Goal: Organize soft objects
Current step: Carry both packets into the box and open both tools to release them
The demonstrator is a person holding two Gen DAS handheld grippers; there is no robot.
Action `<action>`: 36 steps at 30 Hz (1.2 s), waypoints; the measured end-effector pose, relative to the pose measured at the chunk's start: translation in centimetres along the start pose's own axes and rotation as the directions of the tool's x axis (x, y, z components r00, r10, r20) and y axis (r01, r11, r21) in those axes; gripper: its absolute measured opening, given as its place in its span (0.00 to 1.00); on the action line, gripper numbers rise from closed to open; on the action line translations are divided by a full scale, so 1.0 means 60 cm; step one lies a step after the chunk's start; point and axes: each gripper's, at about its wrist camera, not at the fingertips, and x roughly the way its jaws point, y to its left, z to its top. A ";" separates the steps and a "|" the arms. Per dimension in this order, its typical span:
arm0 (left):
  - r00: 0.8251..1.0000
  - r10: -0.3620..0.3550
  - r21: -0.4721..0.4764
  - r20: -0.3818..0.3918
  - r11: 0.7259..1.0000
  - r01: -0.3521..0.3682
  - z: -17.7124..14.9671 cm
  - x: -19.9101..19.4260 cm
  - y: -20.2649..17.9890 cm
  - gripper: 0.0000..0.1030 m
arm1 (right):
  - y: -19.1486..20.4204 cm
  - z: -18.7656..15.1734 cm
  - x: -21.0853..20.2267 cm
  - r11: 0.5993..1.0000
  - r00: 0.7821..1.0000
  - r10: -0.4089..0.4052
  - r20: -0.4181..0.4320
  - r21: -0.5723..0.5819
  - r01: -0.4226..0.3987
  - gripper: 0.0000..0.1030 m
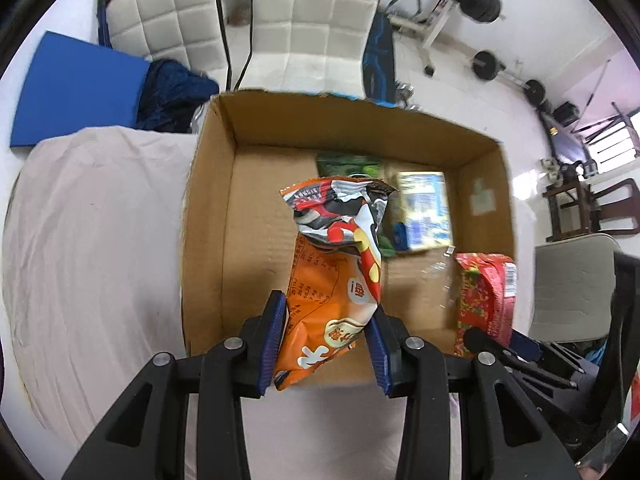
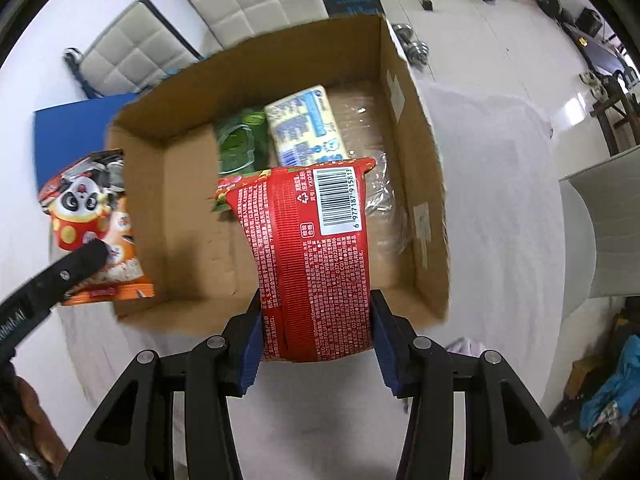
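Gripping a crinkled orange packet (image 1: 332, 300), the left gripper (image 1: 326, 340) jaws clamp it; the right gripper (image 2: 316, 340) jaws clamp a glossy red packet (image 2: 316, 264) above the corrugated box (image 2: 416, 168).

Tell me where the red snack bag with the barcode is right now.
The red snack bag is clamped in the right hand-held gripper, over the near edge of the cardboard box.

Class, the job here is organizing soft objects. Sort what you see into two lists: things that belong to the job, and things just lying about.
Belongs to the job:
- orange snack bag, held in the left claw
- red packet, held in the right claw
- cardboard box
- green pack and blue-and-yellow pack inside it

Just lying about:
- white cushions
- blue mat
- barbell weights
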 end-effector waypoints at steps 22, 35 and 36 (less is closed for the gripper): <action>0.983 0.037 -0.009 -0.183 0.999 -0.039 0.156 0.185 0.029 0.37 | 0.006 0.043 0.207 0.988 0.965 -0.154 -0.214 -0.052 0.146 0.51; 0.992 0.075 0.033 -0.106 0.997 -0.072 0.128 0.123 0.022 0.46 | 0.058 0.039 0.143 0.988 0.981 -0.143 -0.134 -0.075 0.134 0.54; 0.993 0.076 0.036 -0.095 0.997 -0.073 0.123 0.113 0.022 0.46 | 0.062 0.038 0.135 0.988 0.982 -0.140 -0.126 -0.077 0.131 0.54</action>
